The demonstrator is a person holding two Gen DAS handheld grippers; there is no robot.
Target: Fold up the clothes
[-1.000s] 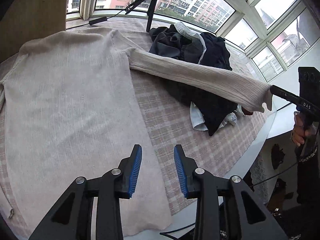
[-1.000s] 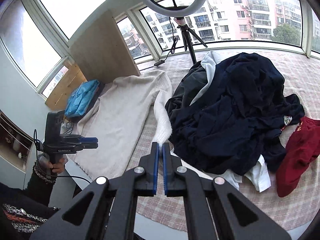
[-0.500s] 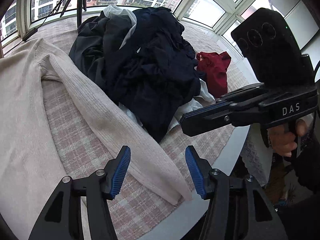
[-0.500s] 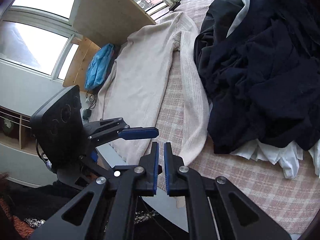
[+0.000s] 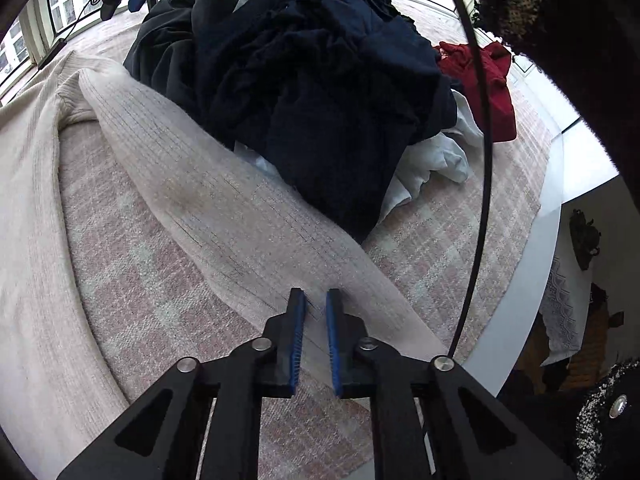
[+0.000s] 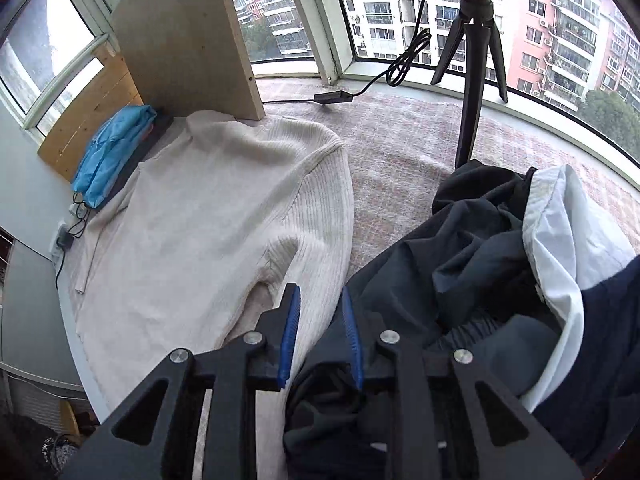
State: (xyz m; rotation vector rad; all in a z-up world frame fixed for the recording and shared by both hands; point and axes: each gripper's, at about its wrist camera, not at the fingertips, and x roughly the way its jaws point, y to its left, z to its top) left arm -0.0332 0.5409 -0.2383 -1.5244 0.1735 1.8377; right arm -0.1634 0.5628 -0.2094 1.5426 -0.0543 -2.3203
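A cream ribbed sweater [image 6: 200,216] lies flat on a pink checked cloth [image 5: 168,280]. Its long sleeve [image 5: 224,200] runs toward the table's near edge. My left gripper [image 5: 316,312] is nearly shut, its jaws pinching a fold of the sleeve near the cuff end. My right gripper [image 6: 318,308] is open, its jaws set around the upper part of the sleeve [image 6: 320,240] close to the shoulder, right beside the dark clothes.
A pile of dark navy clothes [image 5: 320,80] with a white garment [image 5: 436,156] and a red one [image 5: 480,80] lies right of the sleeve. A tripod [image 6: 476,80], a cable, a wooden board [image 6: 180,40] and a blue bag [image 6: 112,152] stand at the back.
My left gripper has dropped onto the sleeve near its cuff and closed on it. My right gripper has moved up to the shoulder end of the sleeve and opened.
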